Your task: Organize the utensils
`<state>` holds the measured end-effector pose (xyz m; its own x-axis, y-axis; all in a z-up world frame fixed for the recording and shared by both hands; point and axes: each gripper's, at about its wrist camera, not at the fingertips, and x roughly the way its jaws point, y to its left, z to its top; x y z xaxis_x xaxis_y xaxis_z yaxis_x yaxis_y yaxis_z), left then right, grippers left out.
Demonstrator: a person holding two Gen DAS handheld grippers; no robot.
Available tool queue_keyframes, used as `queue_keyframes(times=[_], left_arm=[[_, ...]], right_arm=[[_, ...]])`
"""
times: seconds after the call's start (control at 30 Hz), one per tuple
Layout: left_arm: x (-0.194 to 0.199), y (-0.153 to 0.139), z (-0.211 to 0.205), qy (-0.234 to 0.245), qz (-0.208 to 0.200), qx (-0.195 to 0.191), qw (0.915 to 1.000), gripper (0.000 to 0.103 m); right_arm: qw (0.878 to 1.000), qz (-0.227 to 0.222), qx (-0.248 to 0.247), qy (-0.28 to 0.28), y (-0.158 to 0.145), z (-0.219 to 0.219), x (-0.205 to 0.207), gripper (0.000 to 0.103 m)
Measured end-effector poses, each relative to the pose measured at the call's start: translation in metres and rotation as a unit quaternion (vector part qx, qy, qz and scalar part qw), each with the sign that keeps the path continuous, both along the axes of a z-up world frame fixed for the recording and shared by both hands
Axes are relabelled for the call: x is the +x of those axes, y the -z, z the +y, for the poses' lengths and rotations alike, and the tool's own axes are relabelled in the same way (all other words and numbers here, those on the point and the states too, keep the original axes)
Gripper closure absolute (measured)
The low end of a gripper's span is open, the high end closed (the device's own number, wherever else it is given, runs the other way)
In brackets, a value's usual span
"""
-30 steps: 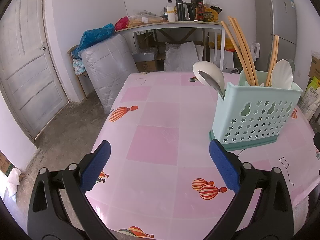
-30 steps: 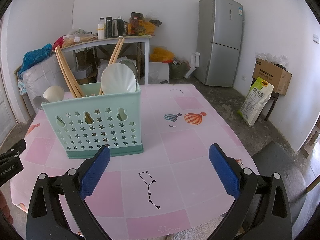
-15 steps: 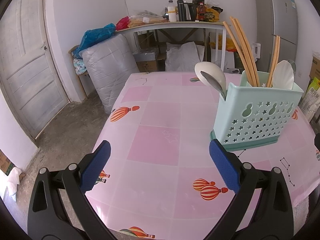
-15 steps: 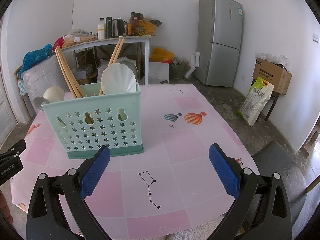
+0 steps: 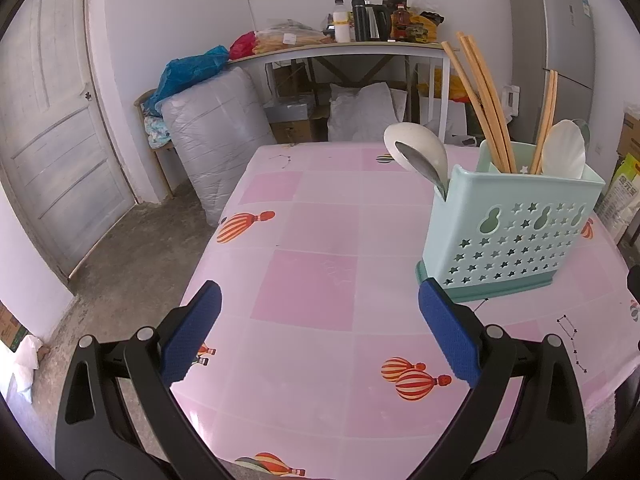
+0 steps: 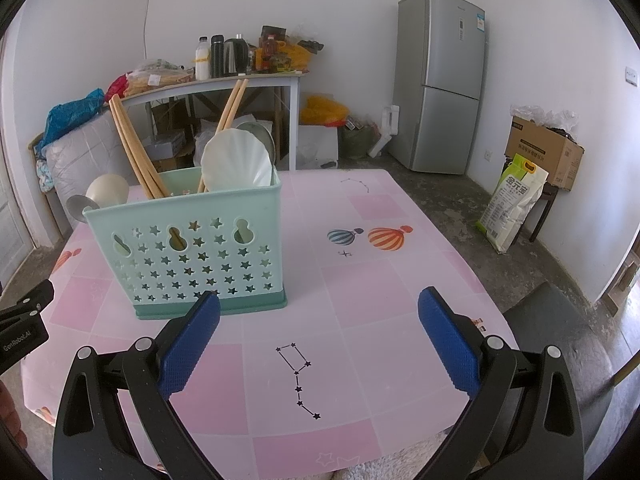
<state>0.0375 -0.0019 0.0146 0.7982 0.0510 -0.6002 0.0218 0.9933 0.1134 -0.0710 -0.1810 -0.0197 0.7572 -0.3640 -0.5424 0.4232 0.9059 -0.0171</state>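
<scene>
Showing the fridge [image 6: 442,80] whole: right wrist only.

Utensil caddy [image 6: 192,256] walls hide the lower ends of the chopsticks [image 6: 136,152], the white spoon [image 6: 236,166] and the metal spoon [image 5: 420,164]. Steel spoon behind the white spoon: mostly hidden. Left gripper [image 6: 24,326] cut off by the frame edge left of the caddy; jaw state unreadable there.

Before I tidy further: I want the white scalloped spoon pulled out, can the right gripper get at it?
Probably yes. The right gripper is open and empty, and the spoon sticks up above the caddy rim, chopsticks beside it.
</scene>
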Motion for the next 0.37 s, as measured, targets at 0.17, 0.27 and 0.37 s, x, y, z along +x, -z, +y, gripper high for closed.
queue_keyframes(times=[0.17, 0.27, 0.37], left_arm=[[-0.0006, 0.0001, -0.0033, 0.005, 0.001, 0.001, 1.0000, 0.008], [-0.0010, 0.0000, -0.0048, 0.006, 0.001, 0.001, 1.0000, 0.008], [-0.0021, -0.0008, -0.0059, 0.007, 0.000, 0.002, 1.0000, 0.008]], right_arm=[[1.000, 0.000, 0.000, 0.000, -0.0001, -0.0004, 0.0000, 0.007], [1.000, 0.000, 0.000, 0.000, 0.0001, -0.0008, -0.0003, 0.007], [1.000, 0.000, 0.000, 0.000, 0.0001, -0.0006, -0.0002, 0.007]])
